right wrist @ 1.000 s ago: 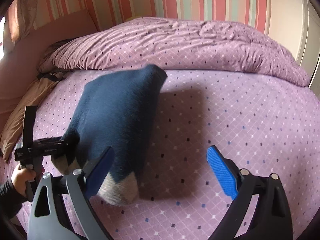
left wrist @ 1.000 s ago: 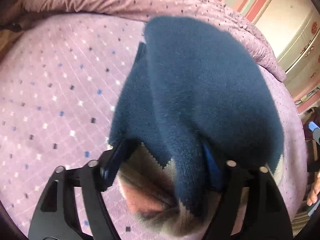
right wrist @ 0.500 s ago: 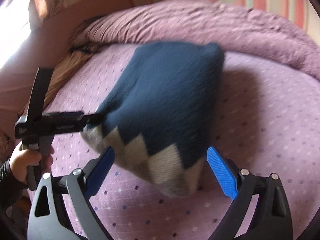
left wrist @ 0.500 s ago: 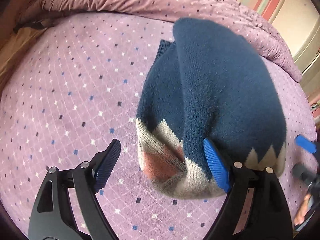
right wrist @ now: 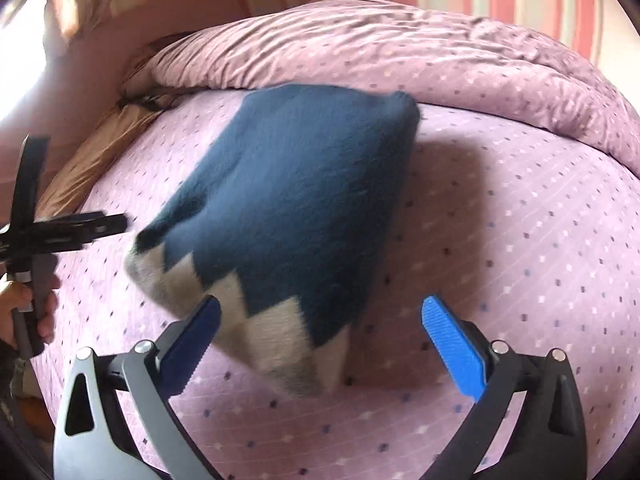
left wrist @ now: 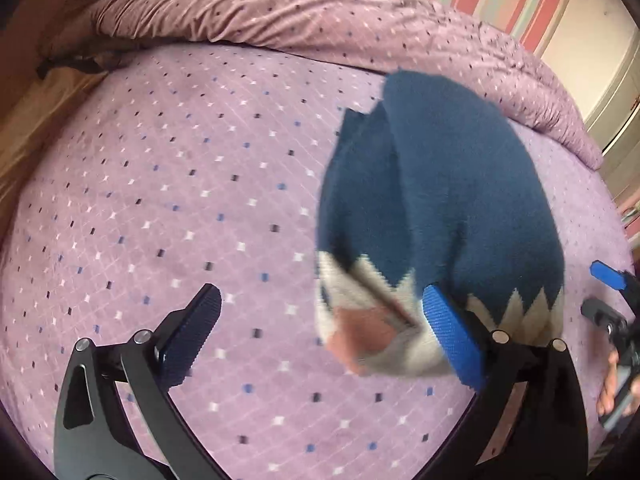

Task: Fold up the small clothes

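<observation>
Folded into a compact bundle already: navy sweater (right wrist: 288, 200) lying mid-bed on the purple bedspread (left wrist: 160, 200) (cream zigzag hem nearest). Left gripper (left wrist: 320, 336) wide, empty; right gripper (right wrist: 320, 332) wide, empty. Probably only tidying or setting aside left.

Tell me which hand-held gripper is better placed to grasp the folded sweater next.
Right hand-held gripper: open, its fingertips flank the blue sweater's cream hem. The left hand-held gripper, also open, points mostly at bare bedspread.
</observation>
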Motion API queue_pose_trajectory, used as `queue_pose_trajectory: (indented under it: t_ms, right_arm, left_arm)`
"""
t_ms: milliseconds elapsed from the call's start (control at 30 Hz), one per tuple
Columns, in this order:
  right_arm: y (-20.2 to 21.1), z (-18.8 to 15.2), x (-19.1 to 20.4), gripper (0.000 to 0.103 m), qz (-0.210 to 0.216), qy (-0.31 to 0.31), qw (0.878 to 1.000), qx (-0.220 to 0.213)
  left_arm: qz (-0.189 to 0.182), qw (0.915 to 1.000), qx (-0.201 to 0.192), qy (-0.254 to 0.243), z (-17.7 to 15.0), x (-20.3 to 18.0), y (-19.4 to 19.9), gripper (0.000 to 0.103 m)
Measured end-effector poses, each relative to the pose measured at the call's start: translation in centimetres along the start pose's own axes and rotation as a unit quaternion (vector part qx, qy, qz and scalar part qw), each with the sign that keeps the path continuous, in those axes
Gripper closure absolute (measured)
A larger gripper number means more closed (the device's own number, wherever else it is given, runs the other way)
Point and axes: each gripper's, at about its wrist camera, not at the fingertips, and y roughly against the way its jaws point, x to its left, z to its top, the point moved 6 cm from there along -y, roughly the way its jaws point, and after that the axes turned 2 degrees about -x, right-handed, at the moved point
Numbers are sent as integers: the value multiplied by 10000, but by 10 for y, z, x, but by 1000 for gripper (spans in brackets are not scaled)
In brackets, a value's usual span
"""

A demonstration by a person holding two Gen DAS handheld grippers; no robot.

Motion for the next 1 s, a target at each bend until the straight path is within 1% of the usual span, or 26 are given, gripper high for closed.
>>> queue_pose_trajectory:
  t_ms: [33,67,100,133,167,200,233,267,300,333,433,567,600,667,700,733,767,833,900,933,967,1000]
  right_arm:
    - [-3,1,-11,2,-74,-97,9999,73]
    - [-7,1,-19,2,-125,-168,9997,132]
    - [-11,0,-25,2,-174,-239,9994,194]
    - [-14,-2,-30,2,-211,-308,9990,241]
    - [-17,-3,-35,2,-219,-389,9987,249]
    - [-19,-4,-38,2,-210,-465,9984,223]
    - [-20,-5,-40,2,-203,-513,9983,208]
    - [-22,-6,-41,2,-182,-579,9980,202]
    - [-24,-7,-41,2,-147,-647,9976,200]
    - [-27,-9,-39,2,-124,-694,9973,201]
    - [-34,-8,-40,2,-9,-799,9965,259]
    - [-40,-6,-42,2,125,-871,9959,224]
    - [-41,-5,-44,2,151,-907,9955,218]
    - [-43,-4,-46,2,176,-968,9949,203]
    - [-43,-3,-48,2,188,-1006,9946,197]
    - [-42,-3,-49,2,219,-1055,9940,188]
    - [-42,-3,-50,2,242,-1103,9934,181]
    - [-43,-3,-51,2,337,-1157,9925,186]
    - [-45,-4,-52,2,403,-1201,9917,210]
    - [-46,-4,-53,2,456,-1254,9908,214]
    - [-48,-4,-55,2,600,-1413,9879,219]
    - [-50,-5,-57,2,696,-1529,9855,225]
  left_arm:
    - [-189,9997,83,138,1,7,-2,3]
    - [-488,9979,253,356,0,15,-9,3]
    - [-835,9935,465,624,0,22,-18,3]
    - [-1318,9832,708,1046,-2,29,-31,3]
    - [-1672,9733,799,1352,-3,33,-39,3]
    - [-2064,9606,877,1640,-5,35,-49,3]
    - [-2464,9438,1013,1958,-7,35,-60,3]
    - [-2745,9301,1115,2173,-10,34,-71,3]
    - [-2928,9186,1238,2347,-12,31,-82,3]
    - [-2982,9156,1270,2380,-12,28,-88,3]
    - [-3299,9054,1341,2313,-10,7,-105,3]
    - [-3545,8934,1320,2425,-3,-4,-121,3]
    - [-3547,8933,1330,2422,-2,-6,-124,3]
    - [-3439,9011,1355,2268,3,-13,-125,3]
    - [-3348,9073,1280,2201,7,-11,-123,3]
    - [-3279,9109,1240,2177,9,-8,-123,3]
    - [-3265,9108,1245,2197,8,-6,-122,3]
    - [-3362,9046,1269,2292,8,-6,-124,3]
    - [-3422,9015,1351,2279,8,-12,-127,3]
    - [-3524,8965,1425,2274,9,-19,-129,3]
    - [-3580,8942,1486,2239,11,-24,-130,3]
    - [-3571,8958,1516,2167,12,-27,-131,3]
